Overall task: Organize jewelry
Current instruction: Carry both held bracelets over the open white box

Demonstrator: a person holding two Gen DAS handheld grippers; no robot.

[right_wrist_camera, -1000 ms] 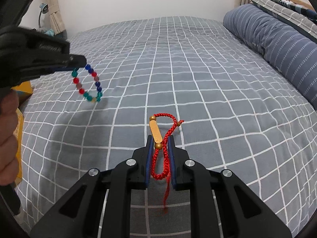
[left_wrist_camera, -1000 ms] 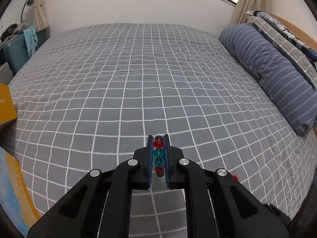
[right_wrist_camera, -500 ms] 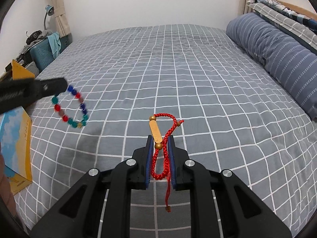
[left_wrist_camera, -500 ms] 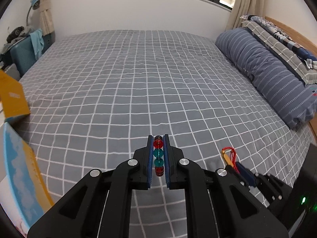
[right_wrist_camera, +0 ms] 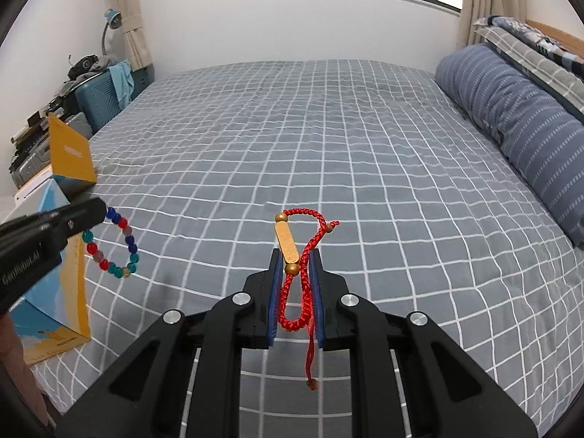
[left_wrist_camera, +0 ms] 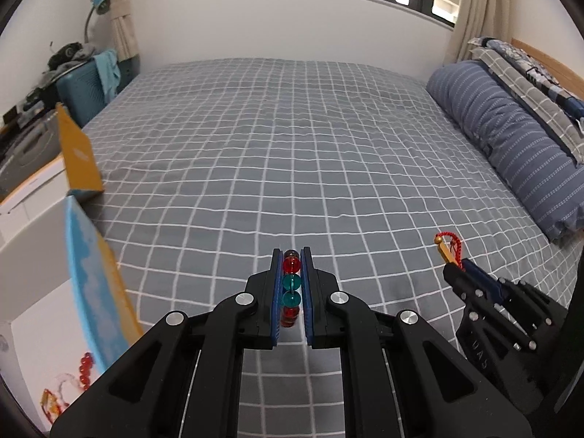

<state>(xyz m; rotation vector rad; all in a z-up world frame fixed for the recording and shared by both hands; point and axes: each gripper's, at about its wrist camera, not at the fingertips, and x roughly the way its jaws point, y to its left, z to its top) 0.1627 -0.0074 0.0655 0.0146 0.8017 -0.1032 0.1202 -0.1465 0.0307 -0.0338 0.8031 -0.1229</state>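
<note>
My left gripper (left_wrist_camera: 291, 260) is shut on a bracelet of red, teal and blue beads (left_wrist_camera: 292, 283). In the right wrist view that bead bracelet (right_wrist_camera: 113, 244) hangs as a ring from the left gripper (right_wrist_camera: 98, 210), just beside the open box (right_wrist_camera: 58, 273). My right gripper (right_wrist_camera: 296, 258) is shut on a red braided cord bracelet (right_wrist_camera: 303, 255) with a gold bar; its tail dangles below. The same cord bracelet (left_wrist_camera: 448, 242) shows at the right gripper (left_wrist_camera: 460, 268) in the left wrist view. Both are held above the grey checked bed (left_wrist_camera: 292, 153).
An open box with blue and yellow walls (left_wrist_camera: 91, 284) stands at the bed's left edge; red beads (left_wrist_camera: 85, 365) lie on its white floor. A yellow flap (left_wrist_camera: 76, 153) rises behind. A striped bolster (right_wrist_camera: 518, 120) lies along the right. Luggage and clutter (right_wrist_camera: 98, 87) stand at the far left.
Both grippers rose and drew back, so more wall and window show. The left gripper with the bead bracelet moved left to the box, whose inside now shows.
</note>
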